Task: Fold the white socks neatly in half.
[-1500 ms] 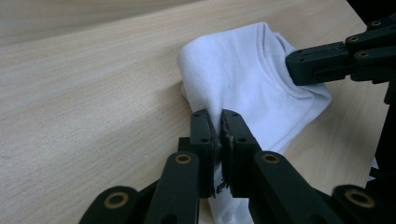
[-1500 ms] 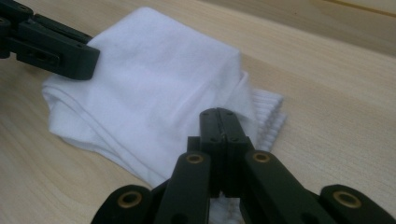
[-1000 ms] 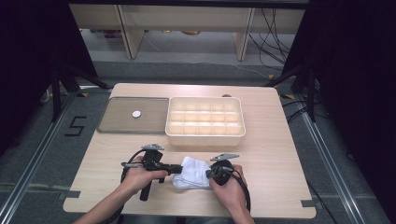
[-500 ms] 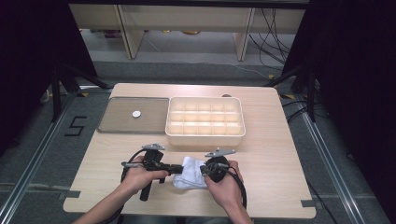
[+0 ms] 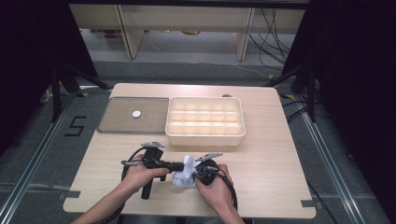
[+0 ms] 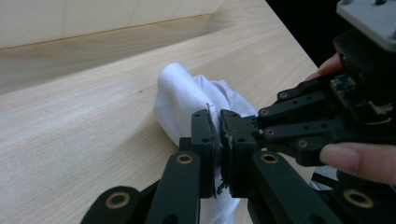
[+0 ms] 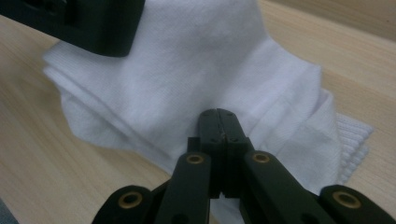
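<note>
White cloth (image 5: pixel 183 173) pinched between both grippers, its near edge behind closed jaws.

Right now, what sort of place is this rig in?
Probably a lab data-recording station, not a home. A bare wooden table stands on grey floor with tape marks and a taped number 5, dark curtains hang at both sides, and loose cables run behind.

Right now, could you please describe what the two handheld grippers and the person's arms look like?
Both the left gripper and the right gripper are black, with linked jaw arms pinned by brass-coloured rivets and flat rectangular pads. Each carries a grey three-cornered plate on top and trails a black cable. The forearms are bare, with no sleeves visible.
</note>
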Demonstrator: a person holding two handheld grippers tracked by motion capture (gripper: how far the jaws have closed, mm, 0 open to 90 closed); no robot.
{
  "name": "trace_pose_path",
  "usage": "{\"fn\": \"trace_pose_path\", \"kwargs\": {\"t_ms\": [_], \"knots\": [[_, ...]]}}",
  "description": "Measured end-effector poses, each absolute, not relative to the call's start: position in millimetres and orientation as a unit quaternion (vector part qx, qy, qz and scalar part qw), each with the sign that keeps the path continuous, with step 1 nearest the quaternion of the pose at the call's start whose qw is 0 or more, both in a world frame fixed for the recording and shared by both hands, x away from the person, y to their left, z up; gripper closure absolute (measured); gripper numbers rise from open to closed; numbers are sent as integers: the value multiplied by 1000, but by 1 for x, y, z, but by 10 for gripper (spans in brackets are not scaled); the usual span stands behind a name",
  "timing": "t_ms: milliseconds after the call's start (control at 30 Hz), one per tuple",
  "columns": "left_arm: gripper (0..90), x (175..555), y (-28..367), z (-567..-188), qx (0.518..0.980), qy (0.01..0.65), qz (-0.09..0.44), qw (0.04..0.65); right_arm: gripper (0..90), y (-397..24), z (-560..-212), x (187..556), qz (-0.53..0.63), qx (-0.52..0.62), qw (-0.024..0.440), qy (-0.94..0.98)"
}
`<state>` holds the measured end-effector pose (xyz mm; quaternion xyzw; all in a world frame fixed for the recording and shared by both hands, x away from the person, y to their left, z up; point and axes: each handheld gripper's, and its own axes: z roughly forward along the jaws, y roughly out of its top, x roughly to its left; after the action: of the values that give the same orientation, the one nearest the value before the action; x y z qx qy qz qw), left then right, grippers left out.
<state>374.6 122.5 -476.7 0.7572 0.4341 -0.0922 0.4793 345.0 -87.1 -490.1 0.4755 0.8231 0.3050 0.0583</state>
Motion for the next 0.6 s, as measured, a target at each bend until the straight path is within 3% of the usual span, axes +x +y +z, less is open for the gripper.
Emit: {"fn": "trace_pose_path", "kwargs": {"t_ms": [400,600], "knots": [[848,377,118,-474,756,432,-98,483,900,-78,-492,345,315,482,50,816],[846,377,122,-474,757,437,-91,477,900,-100,-470,347,332,503,69,795]]}}
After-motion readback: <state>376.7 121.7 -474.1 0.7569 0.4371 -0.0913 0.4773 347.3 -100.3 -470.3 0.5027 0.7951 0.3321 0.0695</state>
